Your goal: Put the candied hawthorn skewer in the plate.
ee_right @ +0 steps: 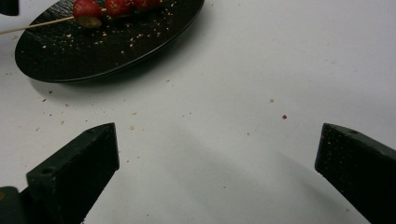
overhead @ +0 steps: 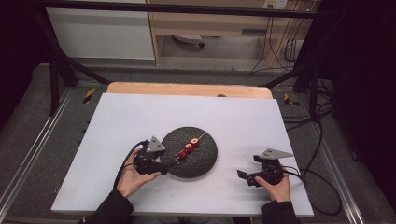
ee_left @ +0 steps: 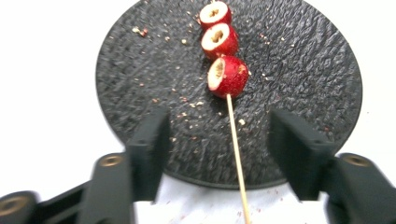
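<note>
A round black textured plate (overhead: 205, 161) lies at the middle of the white board. On it rests a thin wooden skewer (overhead: 189, 147) threaded with three red fruit pieces with pale cut faces (ee_left: 227, 77). The bare stick (ee_left: 236, 149) runs off the plate's near rim between the jaws of my left gripper (ee_left: 219, 123), which stand apart and do not touch it. In the high view my left gripper (overhead: 163, 165) sits at the plate's left edge. My right gripper (overhead: 243, 177) rests right of the plate, open over bare board (ee_right: 218, 140), with the plate (ee_right: 93, 56) and skewer (ee_right: 107, 7) farther off.
Small crumbs are scattered on the plate (ee_left: 140, 70) and on the white board (overhead: 140, 121) around it. A wooden table edge (overhead: 187, 88) shows behind the board. Black frame bars and cables run along both sides.
</note>
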`<state>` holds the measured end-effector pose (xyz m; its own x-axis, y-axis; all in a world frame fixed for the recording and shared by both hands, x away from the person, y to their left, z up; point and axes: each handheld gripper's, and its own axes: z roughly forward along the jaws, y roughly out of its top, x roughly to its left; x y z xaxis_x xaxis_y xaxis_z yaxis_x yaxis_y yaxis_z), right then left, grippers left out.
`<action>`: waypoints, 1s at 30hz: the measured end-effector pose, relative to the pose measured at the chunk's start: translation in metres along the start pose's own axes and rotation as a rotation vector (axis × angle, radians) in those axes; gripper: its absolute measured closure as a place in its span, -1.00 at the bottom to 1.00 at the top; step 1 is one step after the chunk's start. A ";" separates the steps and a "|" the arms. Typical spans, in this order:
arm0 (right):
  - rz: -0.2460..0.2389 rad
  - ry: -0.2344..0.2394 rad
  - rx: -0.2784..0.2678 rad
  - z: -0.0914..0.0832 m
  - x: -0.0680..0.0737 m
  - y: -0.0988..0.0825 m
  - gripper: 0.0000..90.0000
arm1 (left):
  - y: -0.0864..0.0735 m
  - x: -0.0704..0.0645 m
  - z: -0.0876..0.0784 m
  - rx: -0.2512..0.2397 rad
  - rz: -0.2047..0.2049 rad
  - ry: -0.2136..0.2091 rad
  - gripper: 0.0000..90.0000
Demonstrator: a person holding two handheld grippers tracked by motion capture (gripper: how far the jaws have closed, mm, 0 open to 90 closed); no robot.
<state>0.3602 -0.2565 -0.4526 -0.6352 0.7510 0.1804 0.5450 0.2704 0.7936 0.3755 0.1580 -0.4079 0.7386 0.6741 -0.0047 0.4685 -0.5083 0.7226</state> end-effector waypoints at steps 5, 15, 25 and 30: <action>-0.001 0.000 0.004 0.000 0.000 0.000 -0.99 | -0.006 0.008 -0.014 0.004 0.009 -0.005 -0.63; -0.001 0.005 0.010 0.000 0.000 0.000 -0.99 | -0.043 0.030 -0.036 -0.010 -0.028 0.022 -0.87; -0.007 0.002 0.017 0.000 0.000 0.000 -0.99 | -0.091 0.049 -0.050 -0.049 -0.095 0.069 -0.87; -0.016 0.000 0.028 0.001 0.001 -0.001 -0.99 | -0.107 0.056 -0.052 -0.052 -0.121 0.084 -0.87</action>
<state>0.3599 -0.2557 -0.4542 -0.6440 0.7463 0.1680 0.5501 0.2992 0.7797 0.3415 0.2776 -0.4493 0.6342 0.7722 -0.0377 0.5244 -0.3938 0.7549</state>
